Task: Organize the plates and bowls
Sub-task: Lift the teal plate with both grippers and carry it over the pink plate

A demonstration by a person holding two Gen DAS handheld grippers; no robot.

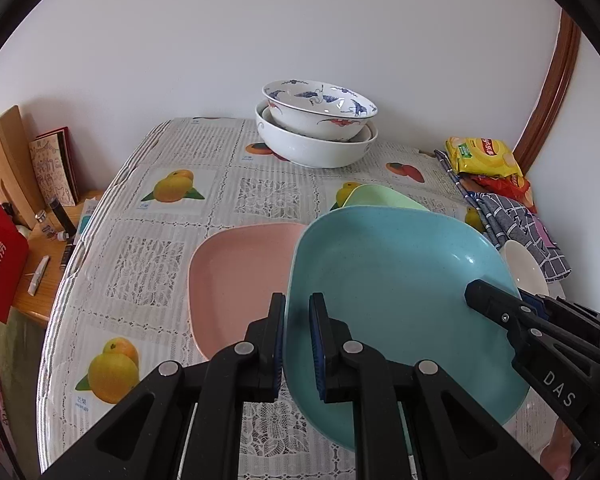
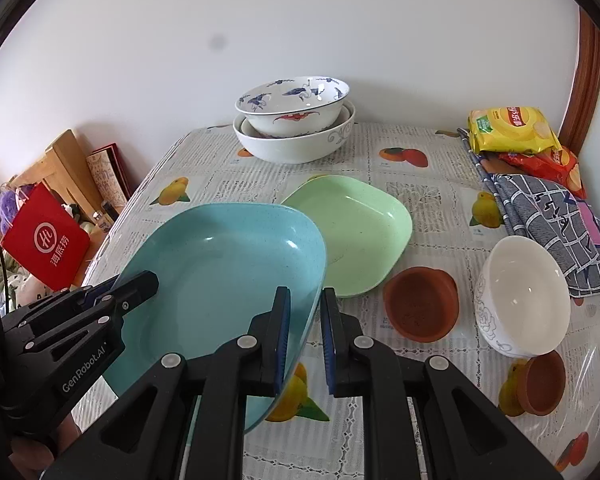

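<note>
A blue plate (image 1: 400, 280) (image 2: 228, 256) hangs tilted above the table, held from both sides. My left gripper (image 1: 298, 308) (image 2: 150, 280) is shut on its left rim. My right gripper (image 2: 305, 304) (image 1: 474, 292) is shut on the opposite rim. A pink plate (image 1: 236, 280) lies on the cloth to the left, partly under the blue one. A green plate (image 2: 360, 232) (image 1: 384, 198) lies just behind it. Two stacked porcelain bowls (image 1: 316, 128) (image 2: 296, 120) stand at the back by the wall. A white bowl (image 2: 524, 300) (image 1: 524, 268) leans at the right.
Two small brown dishes (image 2: 420, 304) (image 2: 540, 384) sit at the right front. Snack bags (image 2: 512, 128) and a checked cloth (image 2: 556, 224) lie at the far right. A red bag (image 2: 46, 240) and books stand on a low side table past the table's left edge.
</note>
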